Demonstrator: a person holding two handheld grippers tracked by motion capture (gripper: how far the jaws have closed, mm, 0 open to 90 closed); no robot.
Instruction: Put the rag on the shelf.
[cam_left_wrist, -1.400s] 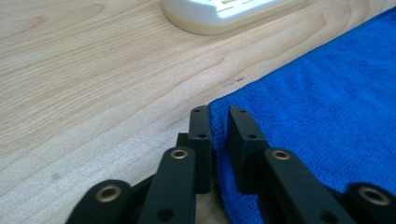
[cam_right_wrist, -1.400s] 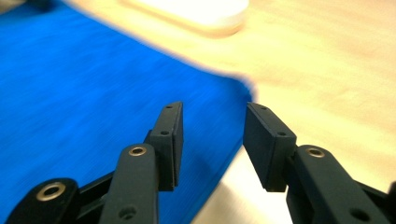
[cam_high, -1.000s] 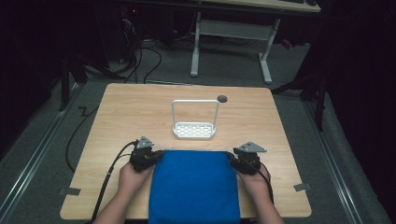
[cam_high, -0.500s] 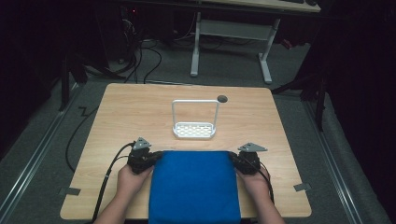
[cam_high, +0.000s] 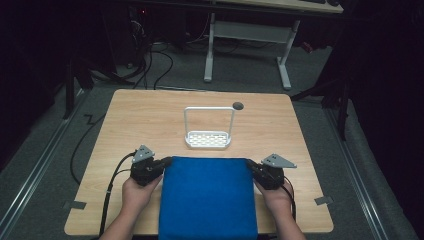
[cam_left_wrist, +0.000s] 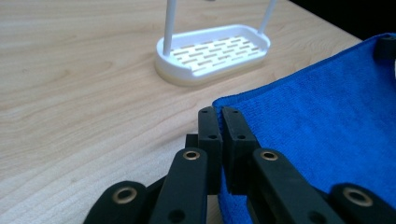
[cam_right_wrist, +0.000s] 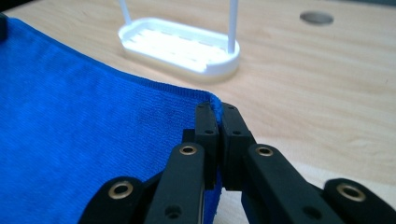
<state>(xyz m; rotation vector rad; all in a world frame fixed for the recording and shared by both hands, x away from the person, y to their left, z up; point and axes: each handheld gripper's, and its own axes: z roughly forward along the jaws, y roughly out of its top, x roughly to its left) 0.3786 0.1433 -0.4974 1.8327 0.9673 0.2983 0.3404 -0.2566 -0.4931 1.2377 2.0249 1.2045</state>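
A blue cloth (cam_high: 207, 200) lies spread on the wooden table (cam_high: 150, 115) in front of the person. My left gripper (cam_high: 167, 161) is shut on its far left corner; the left gripper view shows the jaws (cam_left_wrist: 221, 112) pressed together on the cloth's (cam_left_wrist: 327, 121) edge. My right gripper (cam_high: 248, 164) is shut on the far right corner, with a fold of cloth (cam_right_wrist: 84, 126) pinched between the closed jaws (cam_right_wrist: 217, 108). The far edge runs straight between the two grippers.
A white slotted rack (cam_high: 209, 139) with a tall wire hoop stands just beyond the cloth, near mid-table, and shows close ahead in both gripper views (cam_left_wrist: 212, 51) (cam_right_wrist: 180, 46). A round grommet hole (cam_high: 238, 105) sits behind it. Cables trail from both grippers toward the table's front edge.
Both hands have shifted slightly outward and up with the cloth's far corners, and the far edge now looks straighter between them.
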